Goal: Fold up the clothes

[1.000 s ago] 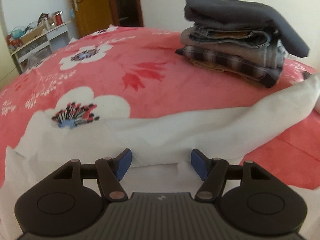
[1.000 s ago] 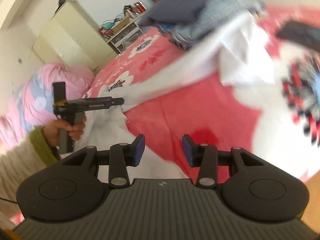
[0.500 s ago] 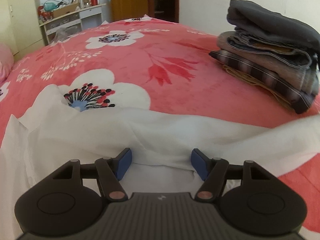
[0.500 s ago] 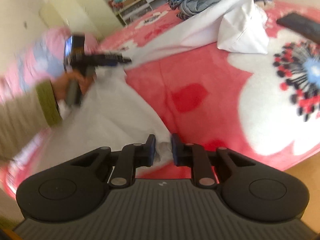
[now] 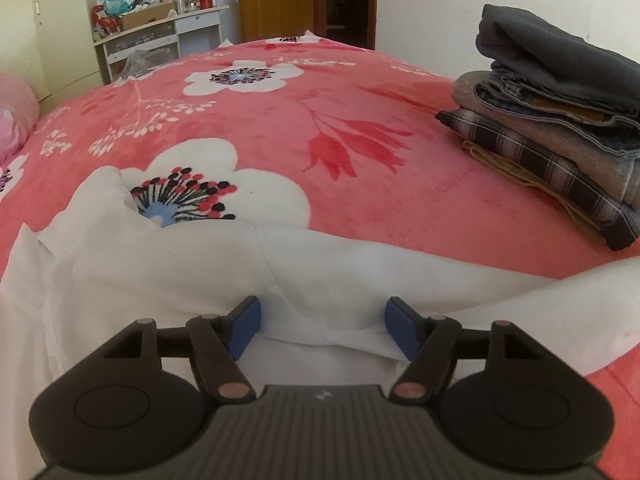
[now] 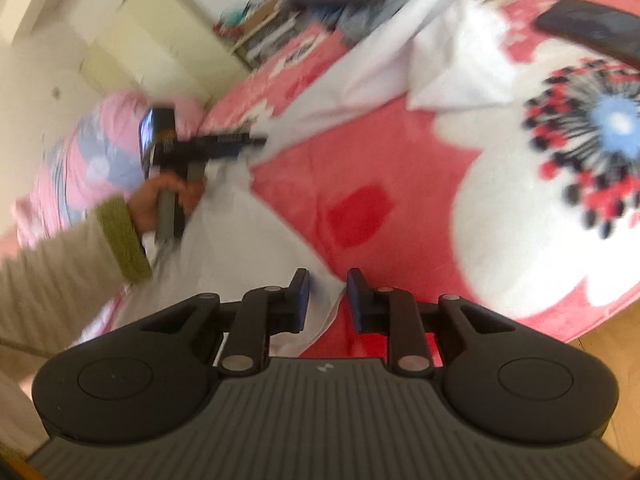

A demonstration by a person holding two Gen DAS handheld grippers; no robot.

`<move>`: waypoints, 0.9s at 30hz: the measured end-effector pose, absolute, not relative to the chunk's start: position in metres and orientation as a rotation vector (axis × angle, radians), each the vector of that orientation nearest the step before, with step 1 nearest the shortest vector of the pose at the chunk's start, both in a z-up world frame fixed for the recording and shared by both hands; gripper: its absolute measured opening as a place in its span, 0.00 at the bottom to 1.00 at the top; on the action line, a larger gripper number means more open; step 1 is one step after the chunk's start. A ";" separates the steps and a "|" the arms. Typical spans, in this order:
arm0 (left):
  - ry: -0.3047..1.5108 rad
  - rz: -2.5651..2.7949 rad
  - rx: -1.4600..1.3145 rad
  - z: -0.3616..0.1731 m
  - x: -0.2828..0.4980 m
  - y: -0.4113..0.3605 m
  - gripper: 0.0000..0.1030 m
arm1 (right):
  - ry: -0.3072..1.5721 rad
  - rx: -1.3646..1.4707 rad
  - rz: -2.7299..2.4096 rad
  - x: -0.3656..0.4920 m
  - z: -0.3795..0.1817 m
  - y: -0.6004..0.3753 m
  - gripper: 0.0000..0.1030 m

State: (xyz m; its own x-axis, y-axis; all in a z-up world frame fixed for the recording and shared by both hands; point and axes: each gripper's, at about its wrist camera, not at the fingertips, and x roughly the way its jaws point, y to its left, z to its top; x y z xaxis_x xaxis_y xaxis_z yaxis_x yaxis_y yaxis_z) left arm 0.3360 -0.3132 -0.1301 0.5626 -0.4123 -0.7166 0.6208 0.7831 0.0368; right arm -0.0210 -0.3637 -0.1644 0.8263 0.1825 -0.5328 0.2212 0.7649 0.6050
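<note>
The left gripper (image 5: 322, 330) hangs low over the white garment (image 5: 168, 280), its jaws standing wide with loose folds of the cloth lying between the blue pads (image 5: 242, 334) and neither pad pressing on it. The garment spreads across the near edge of the bed, on the pink floral blanket (image 5: 360, 112), running from the left edge of the left wrist view to the right edge. Beyond it, a white flower print peeks out at the cloth's upper edge. Further right, a stack of folded clothes (image 5: 560, 128) sits on the blanket, well apart from the garment (grey on top, denim and plaid beneath). At the back are a cluttered shelf (image 5: 160, 28) and a wooden door (image 5: 276, 0).

In the right wrist view, which is blurred, the right gripper (image 6: 327, 300) has its jaws close together and opening; a corner of the white garment (image 6: 240, 248) lies between the pads, and no pad is seen to press on it. To the left, a hand (image 6: 160, 200) with a green-cuffed sleeve (image 6: 60, 280) holds the left gripper (image 6: 256, 142) at the cloth's far edge. The garment stretches away up the bed to a bunched heap (image 6: 448, 60) near the stack. A dark flat object (image 6: 592, 30) lies on the blanket at the upper right.
</note>
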 end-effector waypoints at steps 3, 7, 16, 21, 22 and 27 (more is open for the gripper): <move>0.754 -0.606 0.297 -0.130 0.338 -0.316 0.69 | 0.626 0.649 -0.007 -0.021 -0.166 -0.349 0.01; 0.758 -0.569 0.281 -0.130 0.344 -0.322 0.69 | 0.567 0.754 0.009 -0.042 -0.162 -0.351 0.01; 0.775 -0.515 0.244 -0.129 0.357 -0.335 0.69 | 0.548 0.854 -0.060 -0.054 -0.175 -0.353 0.01; 0.810 -0.508 0.133 -0.110 0.358 -0.313 0.68 | 0.531 0.907 -0.137 -0.062 -0.180 -0.364 0.10; 0.813 -0.503 0.102 -0.102 0.356 -0.304 0.68 | 0.514 0.904 -0.159 -0.066 -0.178 -0.365 0.14; 0.760 -0.517 0.007 -0.043 0.318 -0.238 0.69 | 0.430 0.865 -0.238 -0.086 -0.160 -0.362 0.28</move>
